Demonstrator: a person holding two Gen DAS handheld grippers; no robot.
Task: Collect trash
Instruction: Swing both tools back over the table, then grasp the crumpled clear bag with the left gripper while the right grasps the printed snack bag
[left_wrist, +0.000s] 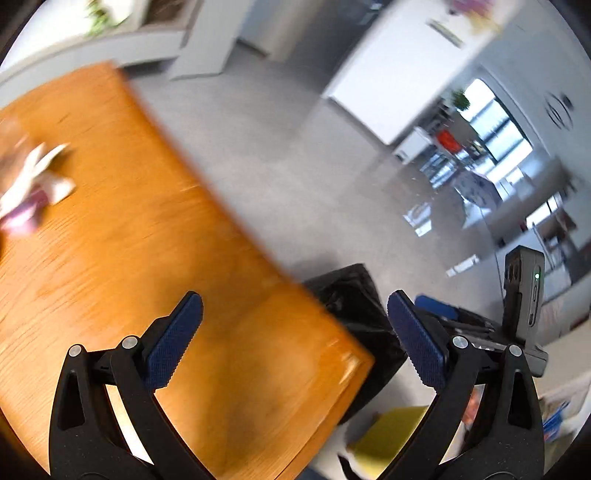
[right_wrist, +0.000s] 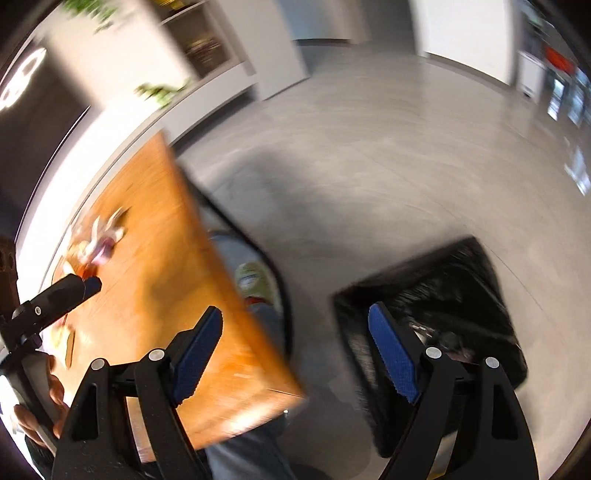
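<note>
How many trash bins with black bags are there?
1. The black-lined bin stands on the grey floor beside the wooden table's corner; the left wrist view shows it past that same corner. Others may be out of view.

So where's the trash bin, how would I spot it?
Find the big orange wooden table. Just past its near corner, down on the grey floor, stands the bin. It is boxy, open at the top and lined with a shiny black bag, the only black thing on the floor.
</note>
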